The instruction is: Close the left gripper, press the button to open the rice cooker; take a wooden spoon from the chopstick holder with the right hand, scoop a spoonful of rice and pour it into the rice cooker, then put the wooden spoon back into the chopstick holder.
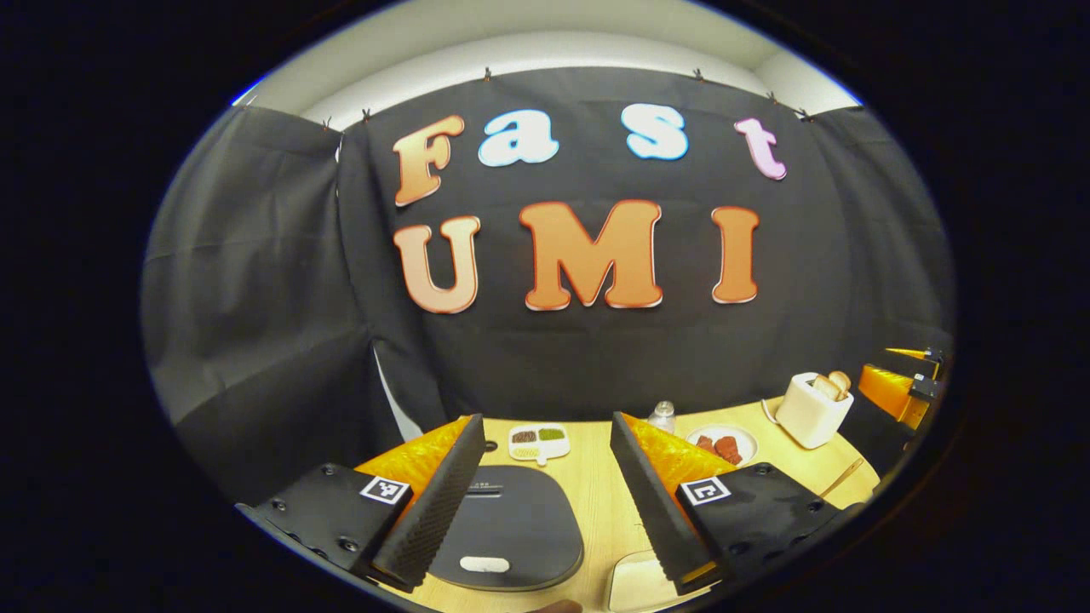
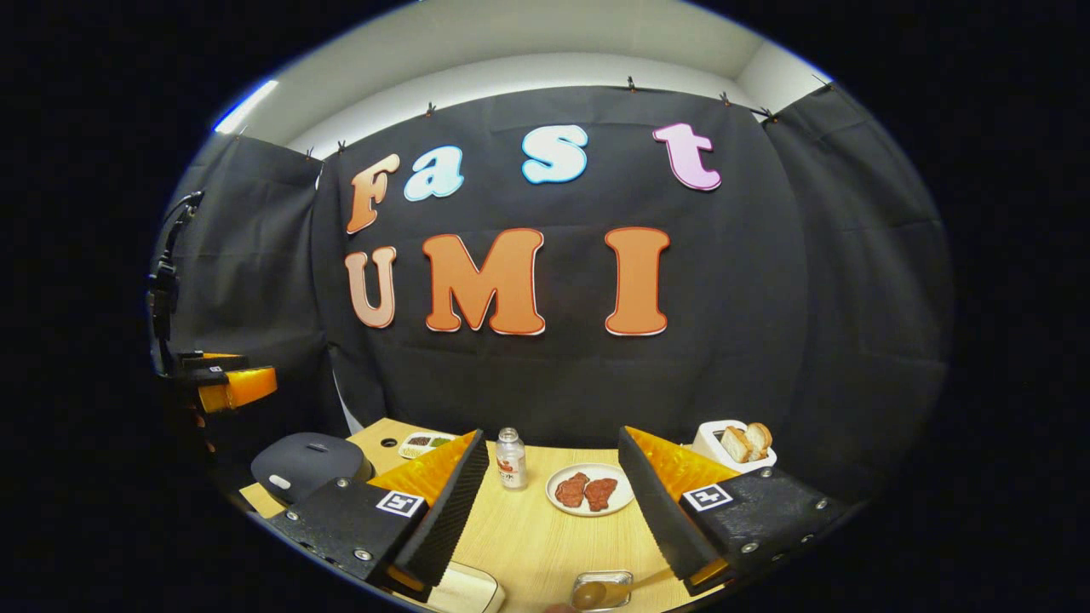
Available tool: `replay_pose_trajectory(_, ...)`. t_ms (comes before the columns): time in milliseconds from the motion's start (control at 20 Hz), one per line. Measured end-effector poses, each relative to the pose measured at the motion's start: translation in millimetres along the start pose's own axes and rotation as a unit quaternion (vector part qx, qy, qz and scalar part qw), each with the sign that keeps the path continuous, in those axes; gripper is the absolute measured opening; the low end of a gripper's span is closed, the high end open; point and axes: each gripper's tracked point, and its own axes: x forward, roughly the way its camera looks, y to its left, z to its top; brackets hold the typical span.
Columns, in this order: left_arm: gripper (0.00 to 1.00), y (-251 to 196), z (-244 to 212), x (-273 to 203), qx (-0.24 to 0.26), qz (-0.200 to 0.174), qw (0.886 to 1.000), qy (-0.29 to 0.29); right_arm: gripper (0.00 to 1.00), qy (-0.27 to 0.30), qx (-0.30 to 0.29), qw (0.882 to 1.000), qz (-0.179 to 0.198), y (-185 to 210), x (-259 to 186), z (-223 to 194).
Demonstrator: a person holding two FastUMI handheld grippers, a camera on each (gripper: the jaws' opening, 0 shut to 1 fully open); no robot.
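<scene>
One wooden table [image 2: 545,532] is carrying everything. One dark rice cooker [image 1: 507,528], lid down, is sitting between the left gripper [image 1: 545,498]'s spread fingers. Right gripper [image 2: 553,502] is also hanging with fingers spread, holding nothing. One toaster [image 2: 732,447] is holding two bread slices; one plate [image 2: 592,491] is bearing two meat pieces; one bottle [image 2: 510,458], label unreadable. Wooden spoon [image 2: 596,593] is lying at the near edge.

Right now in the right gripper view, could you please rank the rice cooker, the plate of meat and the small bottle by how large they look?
1. Rice cooker, largest.
2. Plate of meat.
3. Small bottle, smallest.
These are apparent sizes; the fisheye lens and differing distance from the camera may skew them.
</scene>
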Motion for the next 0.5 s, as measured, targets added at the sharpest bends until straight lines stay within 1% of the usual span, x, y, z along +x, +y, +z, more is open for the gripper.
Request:
replay_pose_trajectory(100,1.0,0,2,-8,0.001,0.008,0.999,-0.032,0.95,-0.013,-0.003,1.0,-0.005,0,3,4)
replay_pose_trajectory(250,1.0,-6,-6,-17,0.002,0.009,0.999,-0.041,0.95,-0.02,-0.001,1.0,0.0,7,3,5)
replay_pose_trajectory(300,1.0,-6,-6,-19,0.0,0.012,0.999,-0.043,1.0,-0.019,-0.002,1.0,0.001,9,5,4)
replay_pose_trajectory(400,1.0,-7,-7,-21,-0.002,0.013,0.999,-0.049,1.0,-0.018,-0.003,1.0,0.004,11,4,4)
replay_pose_trajectory(450,1.0,-3,-7,-22,0.006,0.019,0.998,-0.053,1.0,-0.02,-0.002,1.0,0.004,12,3,5)
replay_pose_trajectory(500,1.0,2,-7,-22,0.014,0.025,0.998,-0.059,0.95,-0.023,-0.004,1.0,0.007,13,1,7)
